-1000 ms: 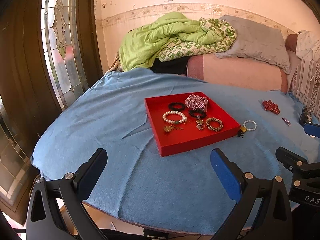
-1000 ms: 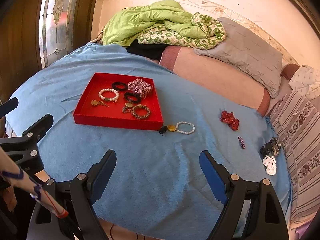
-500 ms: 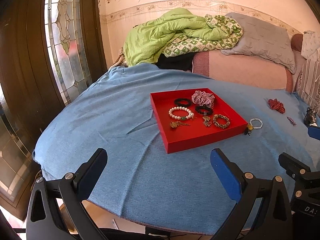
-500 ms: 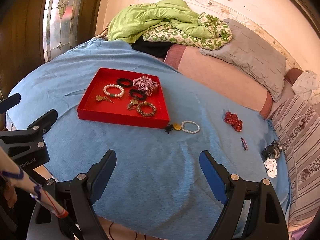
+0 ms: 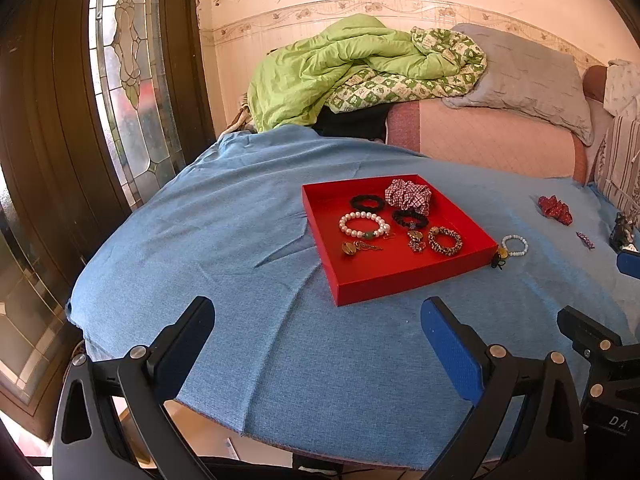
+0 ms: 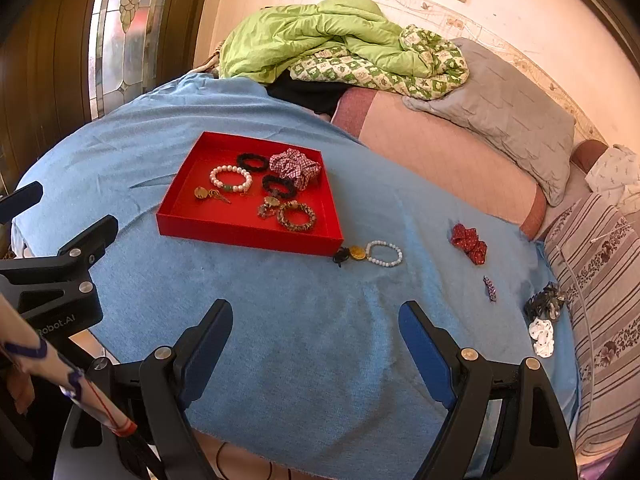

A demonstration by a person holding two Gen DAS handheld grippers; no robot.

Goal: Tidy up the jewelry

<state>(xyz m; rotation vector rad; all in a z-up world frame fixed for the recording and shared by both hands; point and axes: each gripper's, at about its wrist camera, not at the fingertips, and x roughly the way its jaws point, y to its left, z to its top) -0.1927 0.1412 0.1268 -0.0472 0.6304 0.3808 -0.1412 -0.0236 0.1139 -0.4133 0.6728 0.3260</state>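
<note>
Two grippers, left [image 5: 316, 338] and right [image 6: 316, 338], hover with fingers wide apart, empty; only the right wrist view shows the white scrunchie [image 6: 542, 337] beyond the red tray [image 6: 240, 228].

In front of you a shallow red tray [image 6: 224, 226] lies flat on the blue cloth. Inside it you see a pearl bracelet [image 6: 231, 179] with a green bead, two black hair ties [image 6: 252, 162], a red-checked scrunchie [image 6: 296, 168] at the far right corner, a gold charm [image 6: 202, 193], a gold trinket [image 6: 268, 206] and a leopard-patterned bangle [image 6: 297, 216]. Just beside the tray's near right corner lies a white bead bracelet [image 6: 384, 254] with a gold disc and black tassel. Further right you find a red scrunchie [image 6: 469, 243], a small purple clip [image 6: 489, 289], then a dark scrunchie [image 6: 544, 306] and a white one [image 6: 542, 336].
</note>
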